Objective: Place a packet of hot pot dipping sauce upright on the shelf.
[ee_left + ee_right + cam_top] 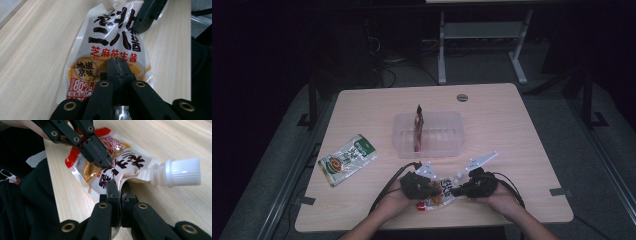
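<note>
A white sauce pouch (441,192) with black and red print lies near the table's front edge, a white screw cap (183,172) on its spout. My left gripper (432,189) is shut on the pouch's (110,42) lower printed part, its tips (117,61) pinching the film. My right gripper (458,190) is shut on the pouch (127,163) just behind the spout, jaws (119,185) pressed together on crumpled film. The two grippers face each other, and each camera shows the other gripper's jaws on the pouch: the right gripper (147,12) and the left gripper (98,152).
A clear plastic tub (447,142) stands mid-table with a red packet (418,127) upright inside it. A green and white food packet (348,159) lies at the left. A round cable grommet (462,97) sits near the far edge. The person's hands rest at the front edge.
</note>
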